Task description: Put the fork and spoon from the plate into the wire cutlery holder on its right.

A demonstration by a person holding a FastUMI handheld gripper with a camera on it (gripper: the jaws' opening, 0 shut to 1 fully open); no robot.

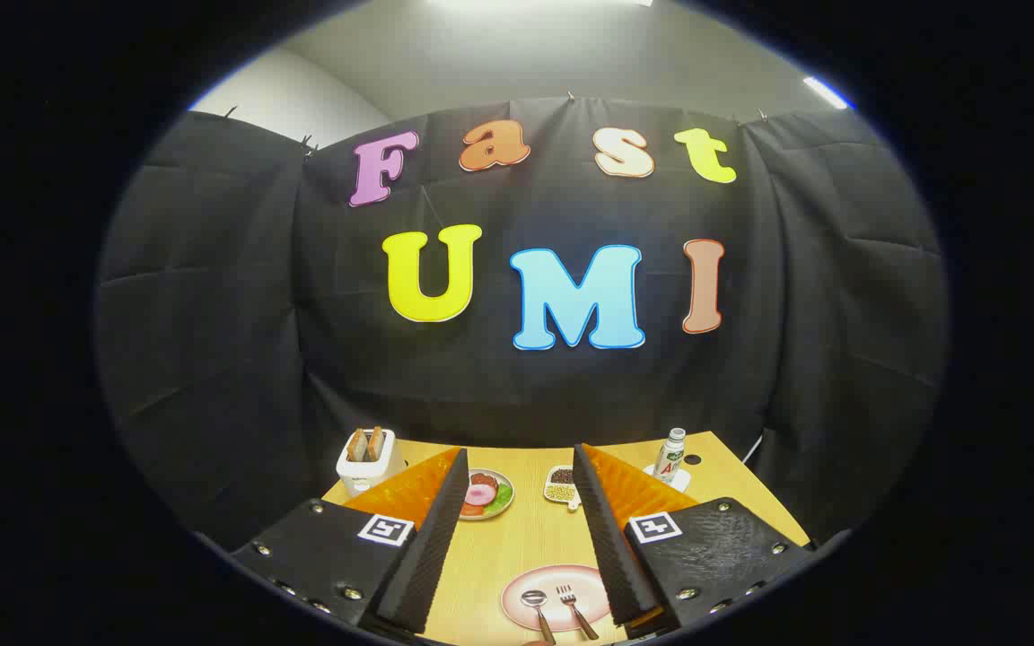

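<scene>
Between the wide-apart fingers of the claw (517,489), low on the wooden counter (526,538), a pink plate (526,588) carries the spoon (537,606) and fork (573,606) side by side, with a toaster (366,459), food plate (486,493) and bottle (671,455) beyond.

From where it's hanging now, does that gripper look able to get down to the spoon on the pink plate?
Probably yes. The gripper is open, and the spoon lies beside the fork on the pink plate, between the fingers and below them. Nothing sits over the spoon, though the fork lies close beside it.
</scene>
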